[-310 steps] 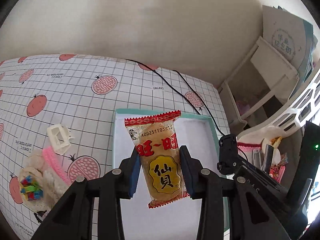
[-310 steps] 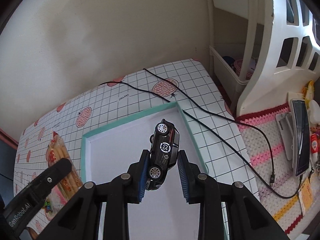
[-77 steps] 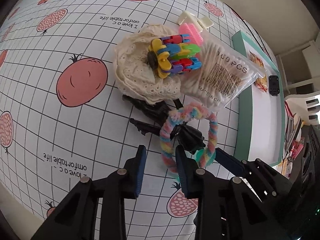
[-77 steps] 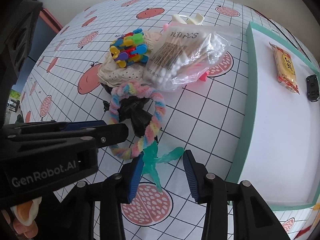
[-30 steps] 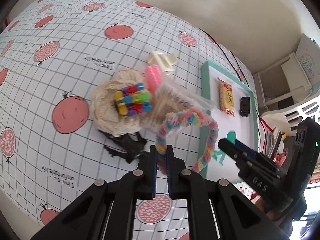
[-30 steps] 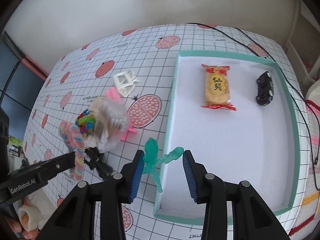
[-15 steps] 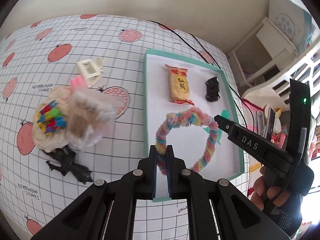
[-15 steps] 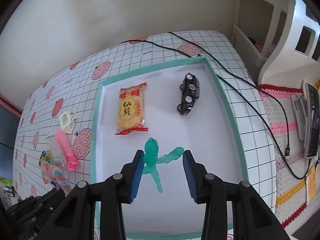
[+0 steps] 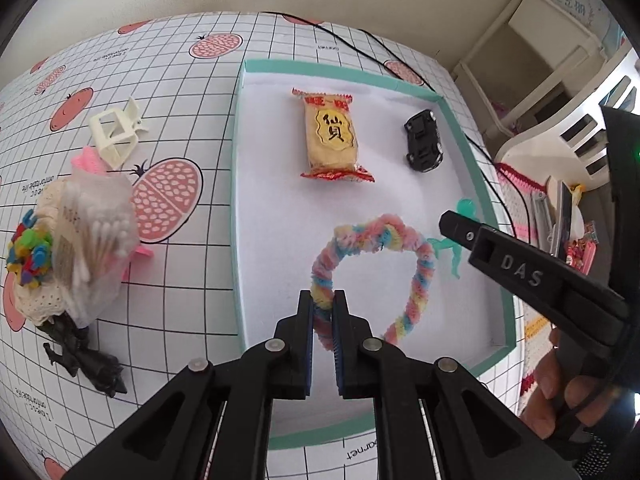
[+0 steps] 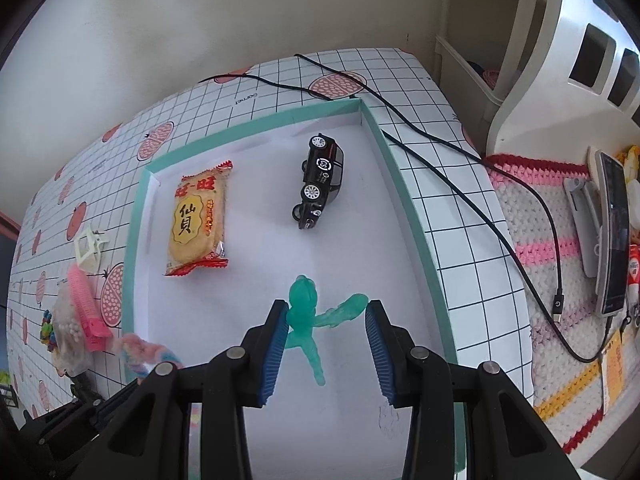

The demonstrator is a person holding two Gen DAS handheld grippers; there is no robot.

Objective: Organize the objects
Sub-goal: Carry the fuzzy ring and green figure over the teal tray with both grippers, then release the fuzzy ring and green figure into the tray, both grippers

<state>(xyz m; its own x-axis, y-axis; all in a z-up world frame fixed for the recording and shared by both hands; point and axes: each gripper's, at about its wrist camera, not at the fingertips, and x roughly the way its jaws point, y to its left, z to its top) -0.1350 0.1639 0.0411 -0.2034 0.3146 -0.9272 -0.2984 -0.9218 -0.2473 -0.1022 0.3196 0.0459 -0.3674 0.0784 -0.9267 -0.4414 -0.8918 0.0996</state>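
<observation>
Both grippers now over tray (image 9: 478, 184) w/ "仙贝" snack (image 9: 331, 138).

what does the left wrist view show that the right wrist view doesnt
Only the left wrist view: the left tool shut on the rainbow ring, the black figure on the cloth, and a hand holding the other tool.

Only the right wrist view: the right tool clamping the teal figure, plus a phone on the crochet mat.

Both: the teal-rimmed tray holding the snack packet and black toy car, and the white hair clip.
</observation>
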